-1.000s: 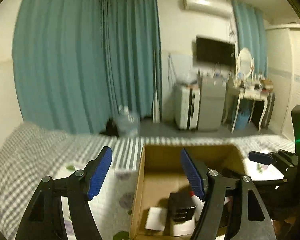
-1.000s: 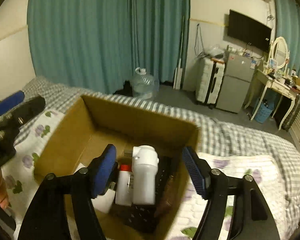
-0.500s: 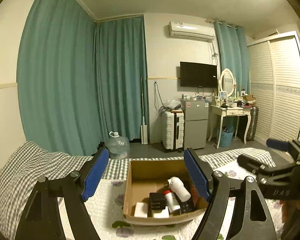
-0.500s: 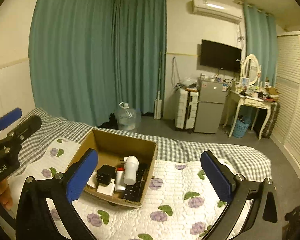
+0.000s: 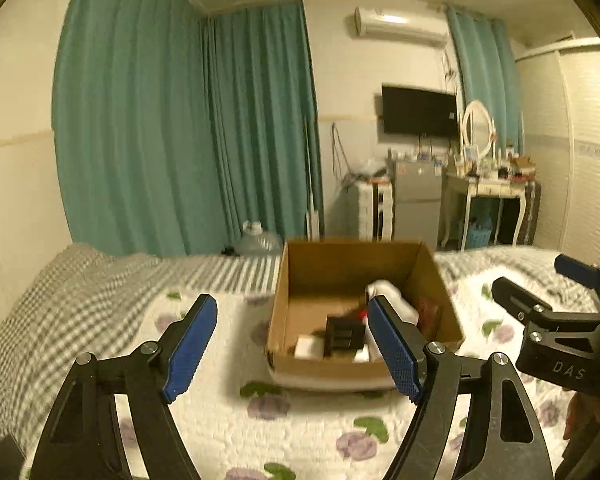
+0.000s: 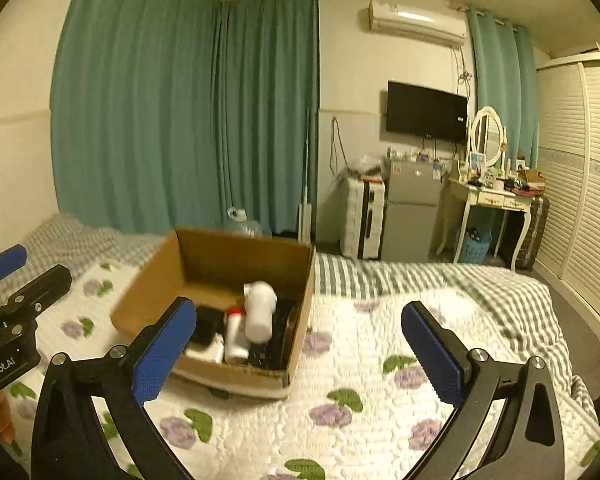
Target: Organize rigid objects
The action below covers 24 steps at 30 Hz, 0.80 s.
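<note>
Now: both tools held above the bed (image 6: 380,360), facing the cardboard box (image 5: 312,360) on the floral quilt. My left hand-held gripper (image 5: 292,344) is spread wide and empty; my right hand-held gripper (image 6: 296,344) likewise, nothing between its blue pads.

Progress, as I judge it: mostly done. The rigid objects sit inside the box: a white bottle (image 6: 260,312), a smaller white bottle with a red cap (image 6: 236,336), a black block (image 5: 342,338), a flat white piece (image 5: 308,346), a dark remote-like slab (image 6: 272,344). I see nothing loose on the quilt. What remains, if anything, I cannot tell.

Around: teal curtains (image 6: 180,120), water jug (image 5: 258,240), small fridge (image 6: 410,216), dressing table (image 6: 488,196). Nothing stands between tools and box.
</note>
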{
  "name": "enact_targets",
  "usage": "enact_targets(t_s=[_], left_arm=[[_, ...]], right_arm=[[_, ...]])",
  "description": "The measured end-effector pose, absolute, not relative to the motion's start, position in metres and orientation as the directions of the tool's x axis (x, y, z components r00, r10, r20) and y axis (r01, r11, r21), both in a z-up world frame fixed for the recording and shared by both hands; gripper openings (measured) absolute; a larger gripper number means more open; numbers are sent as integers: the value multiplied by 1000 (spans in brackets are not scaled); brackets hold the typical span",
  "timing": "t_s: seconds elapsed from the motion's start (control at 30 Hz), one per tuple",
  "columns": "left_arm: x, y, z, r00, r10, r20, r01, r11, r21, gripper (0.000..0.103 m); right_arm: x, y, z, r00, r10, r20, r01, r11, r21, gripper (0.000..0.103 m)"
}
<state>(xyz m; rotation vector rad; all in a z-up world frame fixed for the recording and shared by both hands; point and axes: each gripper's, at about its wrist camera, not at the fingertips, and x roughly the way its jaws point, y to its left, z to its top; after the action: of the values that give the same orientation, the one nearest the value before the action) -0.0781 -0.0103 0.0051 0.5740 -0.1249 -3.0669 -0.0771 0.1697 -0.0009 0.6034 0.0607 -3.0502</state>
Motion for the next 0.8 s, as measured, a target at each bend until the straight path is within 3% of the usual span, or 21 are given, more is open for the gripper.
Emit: enact_targets(t_s=[0.17, 0.8], left_arm=[[-81, -8, -11, -918, -44, -395, 11, -996, 87, 80], [-78, -7, -13, -917, -33, -398, 5, -998, 70, 80]], right_arm=[[-84, 172, -12, -916, -16, -401, 31, -999, -31, 103], [-75, 174, -8, -919, -11, -394, 25, -999, -32, 103]])
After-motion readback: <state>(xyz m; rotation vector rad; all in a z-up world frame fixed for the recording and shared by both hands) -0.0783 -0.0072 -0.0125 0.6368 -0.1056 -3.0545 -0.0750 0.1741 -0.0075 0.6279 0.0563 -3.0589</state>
